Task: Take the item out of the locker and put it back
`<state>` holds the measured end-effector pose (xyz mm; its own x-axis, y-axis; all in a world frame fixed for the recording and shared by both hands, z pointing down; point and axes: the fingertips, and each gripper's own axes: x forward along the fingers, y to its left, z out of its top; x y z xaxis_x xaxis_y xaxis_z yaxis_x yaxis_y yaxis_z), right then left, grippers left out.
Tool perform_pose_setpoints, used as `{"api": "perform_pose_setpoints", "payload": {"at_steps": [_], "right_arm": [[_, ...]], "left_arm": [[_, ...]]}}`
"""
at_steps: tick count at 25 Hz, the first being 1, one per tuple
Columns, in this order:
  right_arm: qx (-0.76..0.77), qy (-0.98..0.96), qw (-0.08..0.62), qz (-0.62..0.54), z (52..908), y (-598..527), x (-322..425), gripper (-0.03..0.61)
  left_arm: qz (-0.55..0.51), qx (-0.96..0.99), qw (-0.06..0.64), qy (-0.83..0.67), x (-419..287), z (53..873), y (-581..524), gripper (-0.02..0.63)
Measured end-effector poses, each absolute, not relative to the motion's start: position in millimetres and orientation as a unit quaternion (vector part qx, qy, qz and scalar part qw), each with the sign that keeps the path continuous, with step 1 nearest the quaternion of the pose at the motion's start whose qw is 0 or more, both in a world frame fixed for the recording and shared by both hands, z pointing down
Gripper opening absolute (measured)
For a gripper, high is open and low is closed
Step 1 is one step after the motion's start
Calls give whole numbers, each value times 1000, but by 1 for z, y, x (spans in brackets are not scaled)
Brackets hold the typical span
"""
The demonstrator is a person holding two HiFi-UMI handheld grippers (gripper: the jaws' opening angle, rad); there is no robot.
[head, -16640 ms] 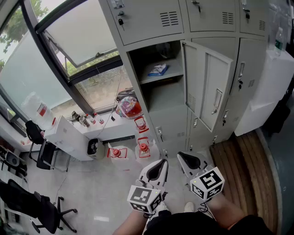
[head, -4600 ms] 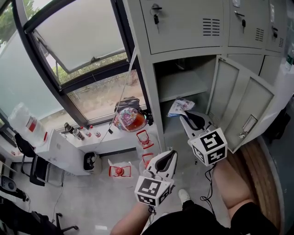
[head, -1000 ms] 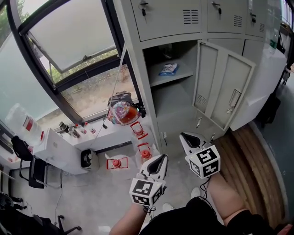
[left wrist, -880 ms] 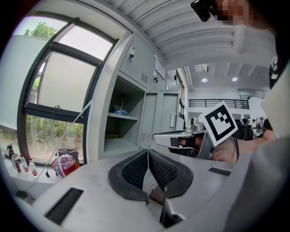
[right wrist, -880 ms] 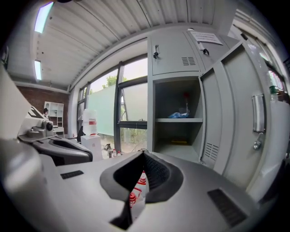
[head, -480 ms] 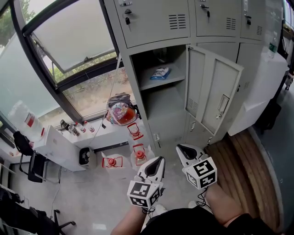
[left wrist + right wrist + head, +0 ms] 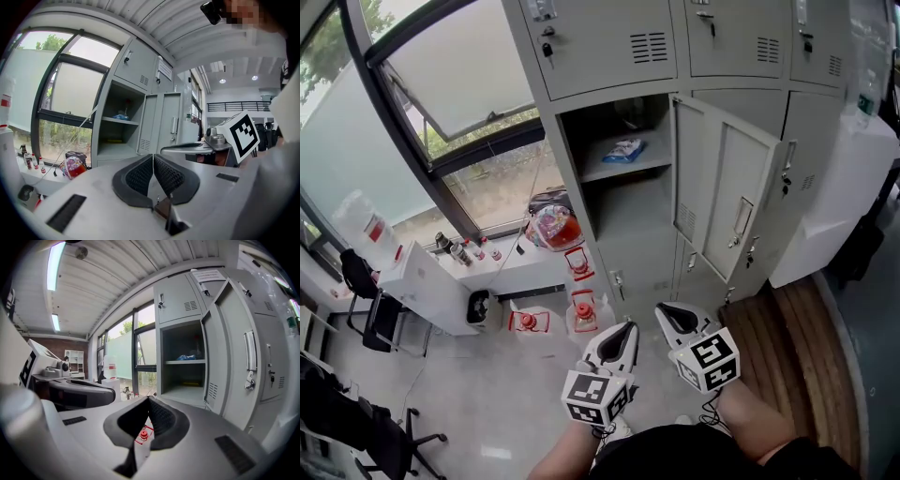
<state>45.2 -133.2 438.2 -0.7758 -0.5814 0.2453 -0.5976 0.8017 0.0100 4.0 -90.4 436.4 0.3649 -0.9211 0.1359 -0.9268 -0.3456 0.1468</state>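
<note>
Left claw (image 7: 625, 326) and right claw (image 7: 660, 309), both pressed together and empty, face the open locker (image 7: 628, 208), blue packet (image 7: 624, 148) on its shelf (image 7: 605, 169).

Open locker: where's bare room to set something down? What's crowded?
Free: the lower compartment floor, between the shelf above and the open door at right. The shelf has only narrow bare strips beside the blue packet. Crowded: the ledge and floor left of the locker, with a colourful bag and red-capped jugs.

Head view overhead, gripper views level, sharing locker (image 7: 630, 202)
</note>
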Motion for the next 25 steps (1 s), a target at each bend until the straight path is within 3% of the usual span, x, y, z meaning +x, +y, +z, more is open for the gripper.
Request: {"api": "perform_pose_setpoints", "payload": {"at_steps": [25], "right_arm": [[275, -955, 101, 38, 437, -119, 68, 52]], "left_arm": [[33, 806, 90, -585, 35, 432, -76, 20]]}}
